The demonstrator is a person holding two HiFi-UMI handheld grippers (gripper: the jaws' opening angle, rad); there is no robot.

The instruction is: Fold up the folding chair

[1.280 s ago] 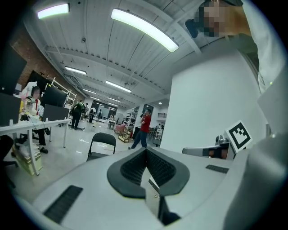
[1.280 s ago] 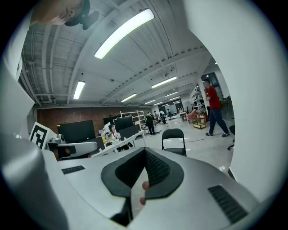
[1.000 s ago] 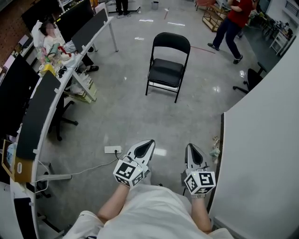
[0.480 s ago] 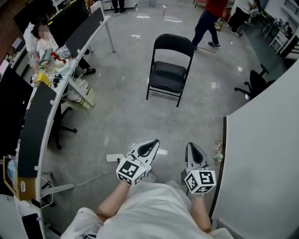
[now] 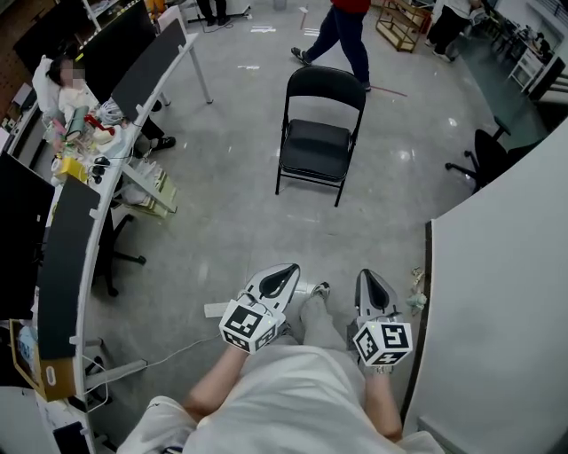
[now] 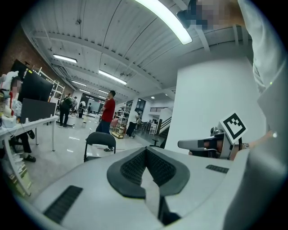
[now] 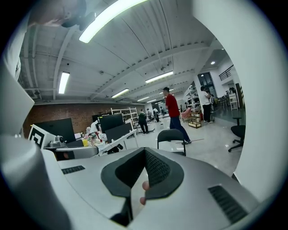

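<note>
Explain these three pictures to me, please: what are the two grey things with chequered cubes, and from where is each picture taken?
No robot here: a person holds a two-jaw tool, a gripper, in each hand. The head view comes from a camera on the person's head, looking down at the left gripper and right gripper; the cubes belong to them. The other two views come from cameras riding on each gripper, looking along its jaws. Both are shut and hold nothing. Ahead, on the grey floor, a black folding chair stands open, apart from both grippers. Behind it is someone in a red top.
</note>
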